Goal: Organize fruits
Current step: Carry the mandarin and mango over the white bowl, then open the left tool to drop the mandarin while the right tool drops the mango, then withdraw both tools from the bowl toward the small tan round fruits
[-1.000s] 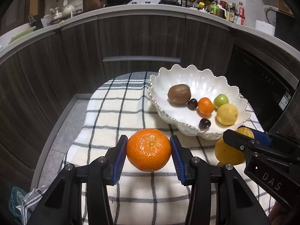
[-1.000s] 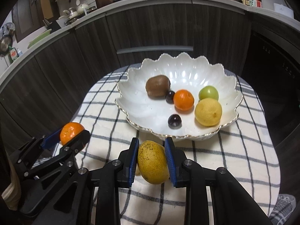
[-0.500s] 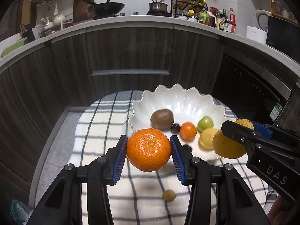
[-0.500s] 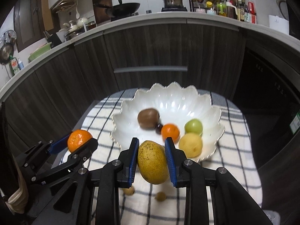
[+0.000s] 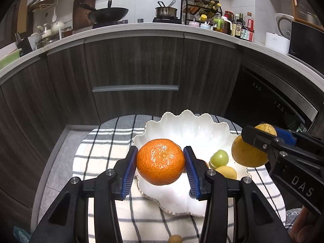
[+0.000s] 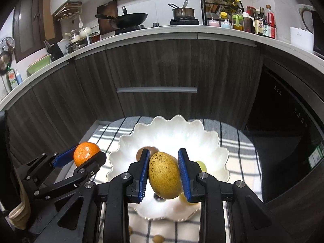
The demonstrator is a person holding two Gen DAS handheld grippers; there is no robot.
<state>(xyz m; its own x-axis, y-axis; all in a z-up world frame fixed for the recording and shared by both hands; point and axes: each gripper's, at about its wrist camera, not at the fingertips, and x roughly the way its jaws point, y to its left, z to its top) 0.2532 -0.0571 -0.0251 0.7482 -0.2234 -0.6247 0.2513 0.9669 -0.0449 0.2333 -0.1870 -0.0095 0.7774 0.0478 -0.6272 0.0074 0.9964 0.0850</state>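
Mandarin [image 5: 161, 161]: hanging over bowl's near edge, being pinched by left gripper [image 5: 161, 167].
Mango [image 6: 165, 175]: being clamped in right gripper [image 6: 164, 175], above bowl [image 6: 172, 129].
Risk: possibly knocking green fruit [image 5: 219, 158] when releasing; crowding.

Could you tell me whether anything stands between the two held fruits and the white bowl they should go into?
Nothing visible does. The left tool holds the mandarin and the right tool the mango above the scalloped bowl. Fruit already inside, such as the green one, leaves bare floor.
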